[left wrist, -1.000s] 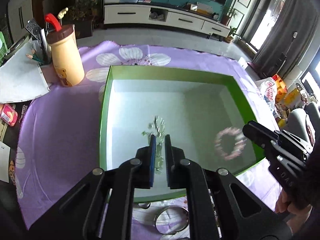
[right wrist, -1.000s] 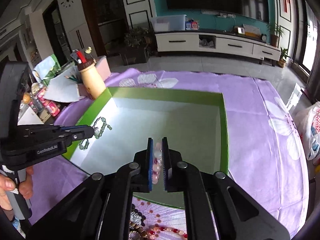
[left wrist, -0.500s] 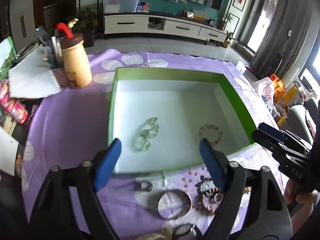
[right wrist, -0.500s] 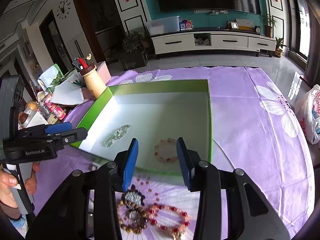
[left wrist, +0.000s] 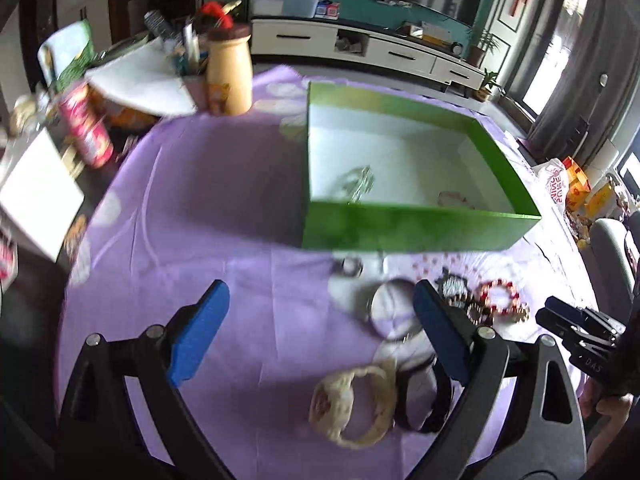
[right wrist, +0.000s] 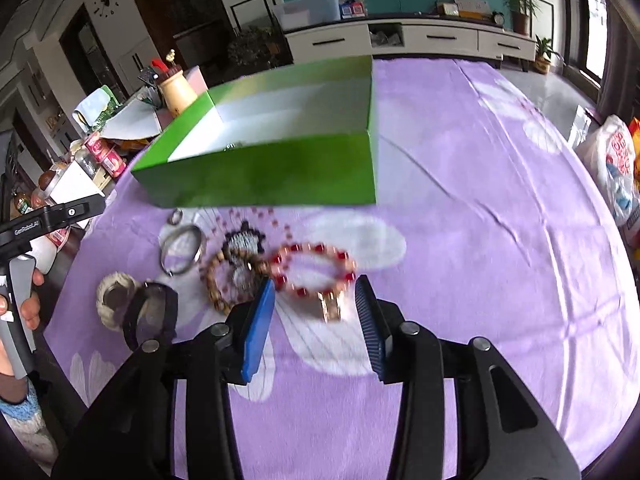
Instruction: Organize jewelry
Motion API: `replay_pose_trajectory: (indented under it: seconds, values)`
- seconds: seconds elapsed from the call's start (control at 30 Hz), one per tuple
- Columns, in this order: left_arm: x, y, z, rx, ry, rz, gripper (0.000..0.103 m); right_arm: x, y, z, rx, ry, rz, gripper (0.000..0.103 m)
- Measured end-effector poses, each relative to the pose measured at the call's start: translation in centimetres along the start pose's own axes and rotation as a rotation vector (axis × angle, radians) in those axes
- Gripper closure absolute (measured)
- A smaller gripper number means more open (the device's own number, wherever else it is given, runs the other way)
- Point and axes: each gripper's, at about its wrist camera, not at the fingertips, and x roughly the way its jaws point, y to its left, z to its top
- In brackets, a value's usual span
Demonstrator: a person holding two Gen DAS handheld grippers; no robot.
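Bright daylight pours in from windows at the right edge, blowing them out white. Both views smear with motion blur, the green box [left wrist: 416,228] and bracelets soft. Fisheye bends the purple tablecloth [right wrist: 480,208] into a dome, corners vignetted black.

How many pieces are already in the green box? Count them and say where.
2. A silvery chain lies left inside the green box; a pink bead bracelet lies right, by the near wall, which may hide others.

Bracelets [right wrist: 312,270] flat before green box [right wrist: 280,172].
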Motion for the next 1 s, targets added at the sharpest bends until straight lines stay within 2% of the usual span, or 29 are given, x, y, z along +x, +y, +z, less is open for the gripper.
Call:
replay_pose_trajectory:
  seconds: [0.1, 0.27, 0.43, 0.57, 0.73, 0.83, 1.0]
  values:
    - [0.0, 0.8, -1.1, -0.034, 0.018, -0.017, 0.009, 0.6, 0.0, -0.8, -0.007, 0.014, -0.02, 0.061]
    - [-0.2, 1.1, -1.5, -0.043, 0.02, -0.005, 0.009, 1.5, 0.0, -0.8, -0.02, 0.005, -0.038, 0.062]
    - [-0.1, 0.9, -1.5, -0.031, 0.015, -0.001, 0.009, 2.5, 0.3, -0.7, -0.042, 0.001, -0.055, 0.074]
    - [0.5, 0.7, -1.4, -0.033, 0.031, -0.006, 0.009, 2.9, 0.1, -0.8, -0.046, 0.0, -0.066, 0.089]
    - [1.7, 0.5, -1.1, -0.038, 0.051, -0.01, 0.009, 1.5, 0.0, -0.9, -0.04, -0.035, -0.051, 0.09]
    - [2.8, 0.0, -0.5, -0.032, 0.074, -0.017, 0.009, -0.2, 0.2, -0.5, -0.032, -0.086, -0.001, 0.09]
    - [5.4, -1.3, 1.0, -0.044, 0.144, -0.025, 0.011, -1.2, 1.3, 0.1, -0.053, -0.119, 0.043, 0.089]
